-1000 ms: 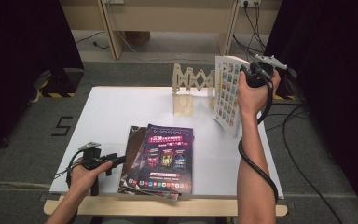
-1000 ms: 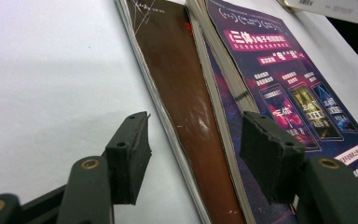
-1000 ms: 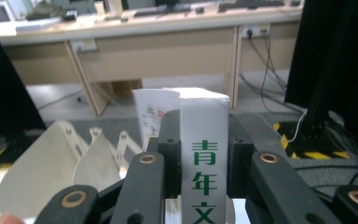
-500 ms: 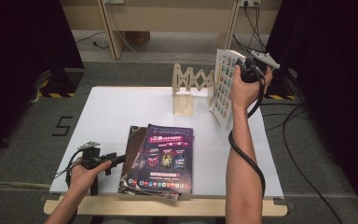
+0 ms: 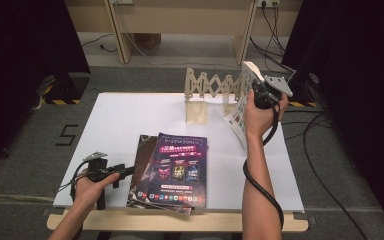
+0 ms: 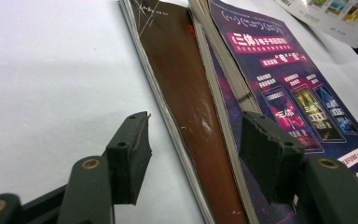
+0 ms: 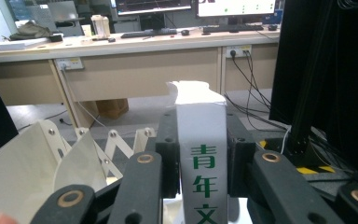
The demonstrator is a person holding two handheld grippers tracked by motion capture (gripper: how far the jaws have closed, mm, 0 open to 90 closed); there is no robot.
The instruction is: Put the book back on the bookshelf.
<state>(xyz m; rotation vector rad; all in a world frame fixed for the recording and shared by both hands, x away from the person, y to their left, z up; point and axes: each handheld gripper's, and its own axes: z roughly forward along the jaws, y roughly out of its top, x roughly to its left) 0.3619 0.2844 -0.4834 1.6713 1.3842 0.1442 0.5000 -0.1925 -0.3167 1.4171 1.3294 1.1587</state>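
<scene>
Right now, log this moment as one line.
right gripper: shut on magazine, lifted by rack | left gripper: open at stack edge

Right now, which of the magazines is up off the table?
The white magazine clamped in the right hand-held gripper, held upright by the wooden rack. The purple-covered magazine and the brown one beneath it lie flat.

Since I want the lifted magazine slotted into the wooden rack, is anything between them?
Nothing visible is. The right claw holds the magazine up beside the rack, with only bare table nearby.
</scene>
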